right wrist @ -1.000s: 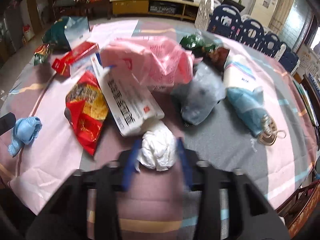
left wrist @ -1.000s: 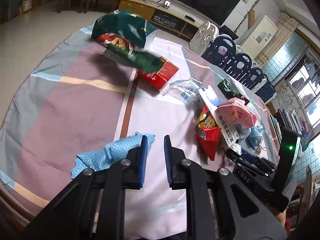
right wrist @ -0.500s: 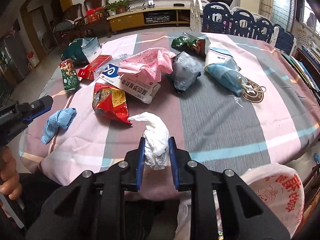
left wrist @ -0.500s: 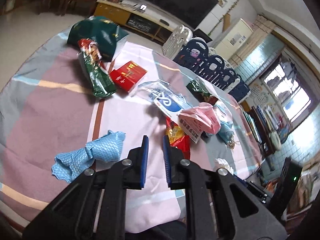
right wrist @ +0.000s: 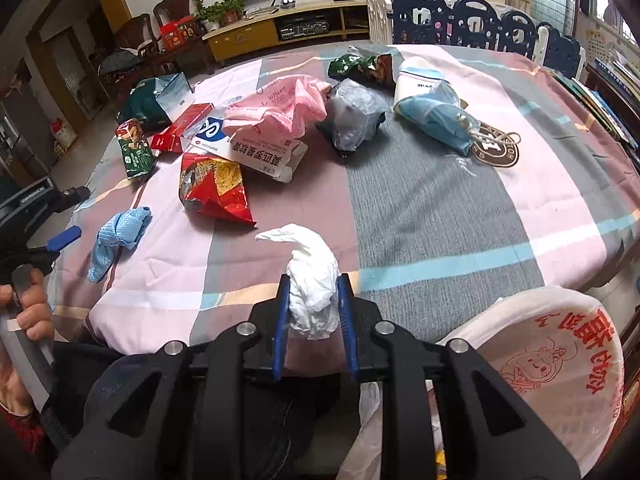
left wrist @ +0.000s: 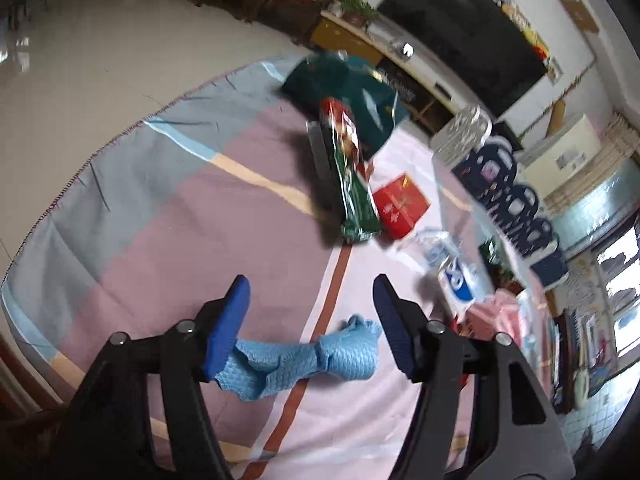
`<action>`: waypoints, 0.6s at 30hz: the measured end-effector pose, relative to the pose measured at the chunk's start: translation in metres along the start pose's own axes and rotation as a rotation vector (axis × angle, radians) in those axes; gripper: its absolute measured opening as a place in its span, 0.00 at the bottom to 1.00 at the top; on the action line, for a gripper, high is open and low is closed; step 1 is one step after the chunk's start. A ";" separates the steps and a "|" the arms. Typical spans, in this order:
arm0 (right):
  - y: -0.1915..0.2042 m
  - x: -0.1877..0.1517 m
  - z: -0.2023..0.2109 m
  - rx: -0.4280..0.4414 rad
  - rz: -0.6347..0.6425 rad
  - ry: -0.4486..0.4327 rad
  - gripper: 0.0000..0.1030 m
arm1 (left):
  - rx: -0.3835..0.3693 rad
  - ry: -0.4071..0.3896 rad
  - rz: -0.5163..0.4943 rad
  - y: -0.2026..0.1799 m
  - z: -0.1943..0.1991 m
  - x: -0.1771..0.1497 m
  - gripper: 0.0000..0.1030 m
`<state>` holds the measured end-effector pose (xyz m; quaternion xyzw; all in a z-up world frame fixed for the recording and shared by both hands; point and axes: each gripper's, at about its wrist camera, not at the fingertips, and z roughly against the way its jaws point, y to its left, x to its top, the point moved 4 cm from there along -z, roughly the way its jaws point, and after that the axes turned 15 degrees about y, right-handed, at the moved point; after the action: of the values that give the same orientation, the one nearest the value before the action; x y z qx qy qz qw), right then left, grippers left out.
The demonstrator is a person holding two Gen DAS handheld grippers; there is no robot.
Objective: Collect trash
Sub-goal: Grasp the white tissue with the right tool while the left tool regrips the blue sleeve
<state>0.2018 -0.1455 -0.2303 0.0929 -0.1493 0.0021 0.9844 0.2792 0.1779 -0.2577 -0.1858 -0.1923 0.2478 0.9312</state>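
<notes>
A crumpled blue cloth lies on the striped tablecloth. My left gripper hovers over it with its jaws opening. The cloth sits low between the fingers, which do not press on it. In the right wrist view the same blue cloth lies near the table's left edge, beside the left gripper and the hand holding it. My right gripper is shut on a white crumpled wad, held above the table's near edge.
A white bag with red print hangs open at the lower right. A red chip bag, a white carton, a pink bag, a grey bag and a green snack packet litter the table. Playpen panels stand behind.
The left gripper's jaws have spread from nearly shut to wide, and it has shifted over the blue cloth. The right gripper lifted the white wad and drew back to the table's edge.
</notes>
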 end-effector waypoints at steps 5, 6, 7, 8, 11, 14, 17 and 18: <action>0.004 0.000 -0.002 0.001 0.013 0.001 0.23 | 0.050 0.108 -0.268 -0.044 -0.016 -0.029 0.71; 0.004 0.000 -0.001 0.000 0.016 0.000 0.23 | 0.067 0.114 -0.297 -0.048 -0.017 -0.033 0.71; 0.005 -0.001 0.000 -0.001 0.019 -0.001 0.23 | 0.083 0.123 -0.315 -0.050 -0.019 -0.036 0.71; 0.006 0.000 0.000 0.000 0.020 -0.003 0.23 | 0.090 0.141 -0.315 -0.049 -0.023 -0.036 0.71; 0.007 0.000 0.002 0.001 0.024 -0.004 0.23 | 0.113 0.189 -0.285 -0.039 -0.033 -0.034 0.61; 0.008 -0.001 0.002 0.009 0.026 -0.002 0.23 | 0.153 0.222 -0.316 -0.038 -0.042 -0.035 0.42; 0.011 -0.002 0.005 0.010 0.031 -0.008 0.23 | 0.126 0.226 -0.370 -0.047 -0.043 -0.040 0.29; 0.013 -0.002 0.007 0.010 0.033 -0.012 0.23 | 0.110 0.216 -0.380 -0.049 -0.040 -0.040 0.27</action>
<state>0.1977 -0.1344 -0.2216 0.0955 -0.1566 0.0186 0.9829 0.2842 0.1067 -0.2815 -0.1206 -0.1093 0.0565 0.9850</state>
